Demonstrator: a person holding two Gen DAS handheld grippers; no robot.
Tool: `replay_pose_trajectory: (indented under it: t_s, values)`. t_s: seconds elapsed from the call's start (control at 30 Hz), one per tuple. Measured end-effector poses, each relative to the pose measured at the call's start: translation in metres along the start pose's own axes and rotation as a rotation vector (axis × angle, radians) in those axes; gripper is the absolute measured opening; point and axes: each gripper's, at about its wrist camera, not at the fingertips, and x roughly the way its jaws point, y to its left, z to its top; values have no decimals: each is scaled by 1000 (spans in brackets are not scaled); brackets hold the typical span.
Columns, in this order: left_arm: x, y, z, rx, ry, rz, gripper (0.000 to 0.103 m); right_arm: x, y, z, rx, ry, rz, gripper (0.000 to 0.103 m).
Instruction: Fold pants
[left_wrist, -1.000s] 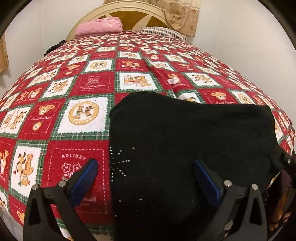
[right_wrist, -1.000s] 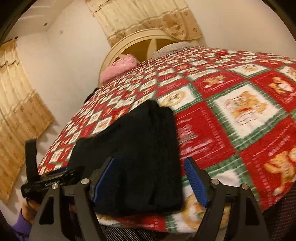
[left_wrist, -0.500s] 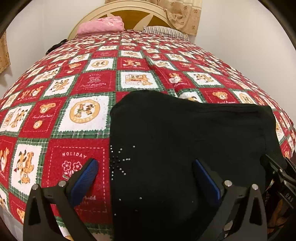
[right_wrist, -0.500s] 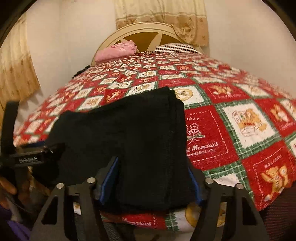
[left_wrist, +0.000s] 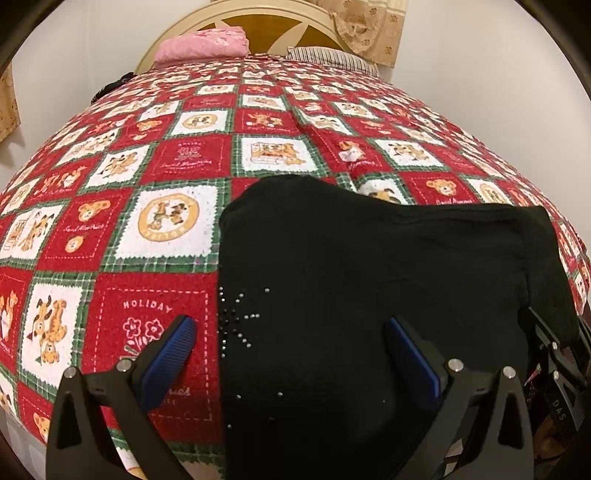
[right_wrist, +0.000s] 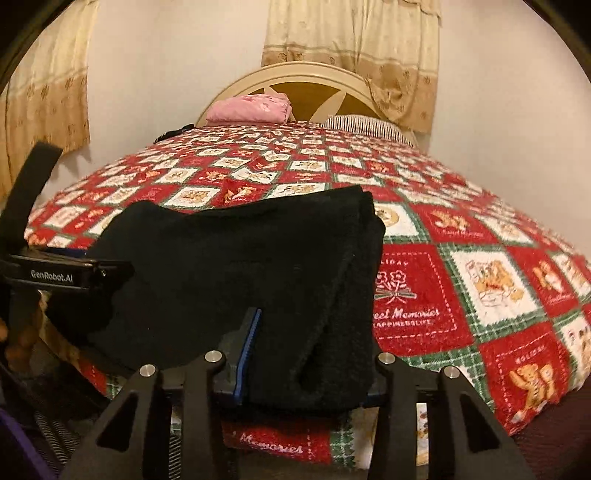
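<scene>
Bedspread (left_wrist: 166, 295) of red, white and green squares with bears and "HOLIDAY" lettering covered the whole bed, reaching back to a cream arched headboard (right_wrist: 306, 79) against the wall. Beige curtains (right_wrist: 354, 48) hung behind the headboard and at the left. Black pants (left_wrist: 369, 295), folded into a thick wad, lay at the near edge of the bed, right of centre in the left wrist view, with silver studs (left_wrist: 236, 317) in a starburst near their left border. A pink folded cloth (right_wrist: 249, 109) and a striped pillow (right_wrist: 365, 125) sat at the head end, well apart from the pants. Right gripper (right_wrist: 303, 354) was closed onto the near right edge of the pants, blue pad pressed into the fabric. Left gripper (left_wrist: 290, 354) stood wide apart, holding nothing, left finger over the bedspread, right finger over the pants.
</scene>
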Motion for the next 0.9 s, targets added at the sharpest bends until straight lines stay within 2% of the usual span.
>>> replay_pose_trajectory:
  t_s: [0.07, 0.1, 0.13, 0.23, 0.37, 0.47, 0.6, 0.63, 0.9]
  values:
    - [-2, -1, -1, 2, -7, -8, 100, 1, 0, 1, 9, 1, 2, 43]
    - [-3, -1, -1, 4, -9, -12, 95, 1, -1, 1, 16, 3, 6, 43]
    - [-5, -2, -1, 7, -15, -23, 85, 2, -2, 1, 25, 6, 12, 43]
    - [-12, -5, -2, 6, -41, -56, 63, 2, -5, 1, 50, 11, 29, 43]
    - [-12, 6, 0, -68, -46, -102, 59, 3, -7, 1, 64, 12, 43, 43]
    - [-12, 9, 1, -93, -43, -106, 54, 3, -6, 0, 64, 11, 45, 44]
    - [-20, 6, 0, -86, -70, -121, 28, 3, -6, 0, 63, 12, 42, 44]
    - [-22, 6, 0, -84, -81, -118, 25, 3, -7, 0, 66, 12, 43, 44]
    - [-30, 5, 1, -73, -109, -102, 16, 1, -6, -1, 69, 8, 34, 44]
